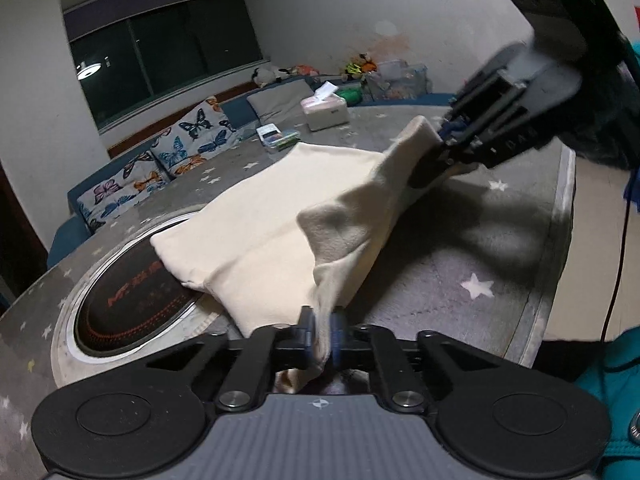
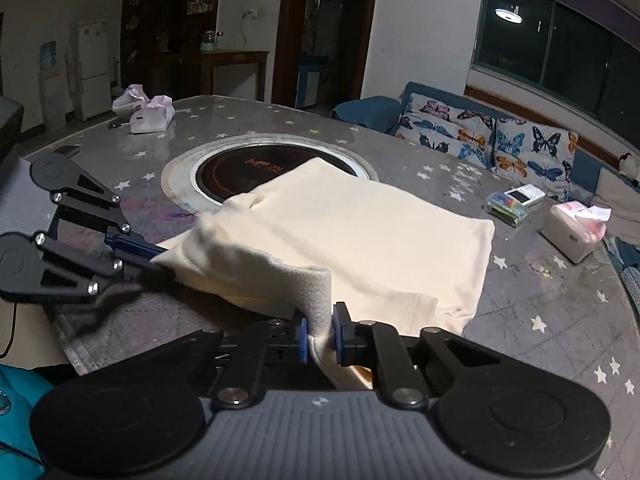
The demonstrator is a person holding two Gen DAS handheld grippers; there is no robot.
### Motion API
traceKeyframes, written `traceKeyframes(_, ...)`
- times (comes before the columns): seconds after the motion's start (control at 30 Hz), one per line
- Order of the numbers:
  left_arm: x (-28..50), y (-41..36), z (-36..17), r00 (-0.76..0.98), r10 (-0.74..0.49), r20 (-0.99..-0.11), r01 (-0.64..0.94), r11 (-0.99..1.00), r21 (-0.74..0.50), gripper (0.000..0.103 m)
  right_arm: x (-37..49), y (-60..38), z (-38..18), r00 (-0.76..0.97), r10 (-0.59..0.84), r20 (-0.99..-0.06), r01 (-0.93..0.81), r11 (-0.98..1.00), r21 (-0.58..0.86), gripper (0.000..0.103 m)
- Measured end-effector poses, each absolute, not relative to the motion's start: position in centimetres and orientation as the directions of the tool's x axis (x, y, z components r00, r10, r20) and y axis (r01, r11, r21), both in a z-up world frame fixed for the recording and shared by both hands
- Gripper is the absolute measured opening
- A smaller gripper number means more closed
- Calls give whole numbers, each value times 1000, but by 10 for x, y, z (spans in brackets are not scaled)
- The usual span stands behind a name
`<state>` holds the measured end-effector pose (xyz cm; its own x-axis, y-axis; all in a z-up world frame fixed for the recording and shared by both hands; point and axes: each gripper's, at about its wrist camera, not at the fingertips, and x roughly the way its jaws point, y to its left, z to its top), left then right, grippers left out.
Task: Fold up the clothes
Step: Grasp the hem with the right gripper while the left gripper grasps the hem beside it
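A: Where is your cream garment (image 1: 256, 208) now?

B: It lies on the grey star-pattern table (image 1: 480, 264), in the middle of the left wrist view. Its far corner covers a part of the round black cooktop (image 2: 236, 172) that is set into the table. The near edge is lifted from the surface.

A: And what do your tongs hold?

B: Your left gripper (image 1: 323, 330), at the bottom centre of its own view, is closed tight on a fold of the cloth; the blue pads press the fabric from both sides. Your right gripper (image 2: 320, 336) does the same at the bottom centre of the right wrist view, pinched on a thick fold. In the left view you see it at the upper right, with the raised corner in it.

A: What else is on the table?

B: A white tissue box (image 2: 572, 232) stands at the right of the right view, and a small clear box (image 2: 514, 202) near it.
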<state>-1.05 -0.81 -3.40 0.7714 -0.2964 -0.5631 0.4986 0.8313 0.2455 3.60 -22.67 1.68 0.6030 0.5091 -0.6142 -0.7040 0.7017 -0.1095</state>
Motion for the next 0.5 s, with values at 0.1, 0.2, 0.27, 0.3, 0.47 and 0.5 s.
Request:
traceKeyframes(0.1,-18,-3,-24,776,-313,-548,497,839,224,5,28,-228,23,607,520,-601,-709,695,-116,10)
traceKeyframes(0.2,-30,0,-15,776,-329,-538,503,837,215,5,15,-231,32,605,535,-590,-722,681,-123,10)
traceKeyframes(0.27,-42,1,-8,769,-345,-538,516,832,205,5,2,-234,39,595,546,-590,-734,669,-120,10)
traceKeyframes(0.3,-48,2,-5,764,-354,-540,523,830,195,5,-4,-235,43,588,553,-591,-740,663,-115,10)
traceKeyframes(0.47,-85,14,18,747,-396,-534,541,829,142,5,-43,-242,62,541,589,-600,-775,626,-85,10)
traceKeyframes(0.5,-91,16,22,748,-398,-532,538,832,134,5,-51,-242,64,533,595,-602,-783,616,-85,10)
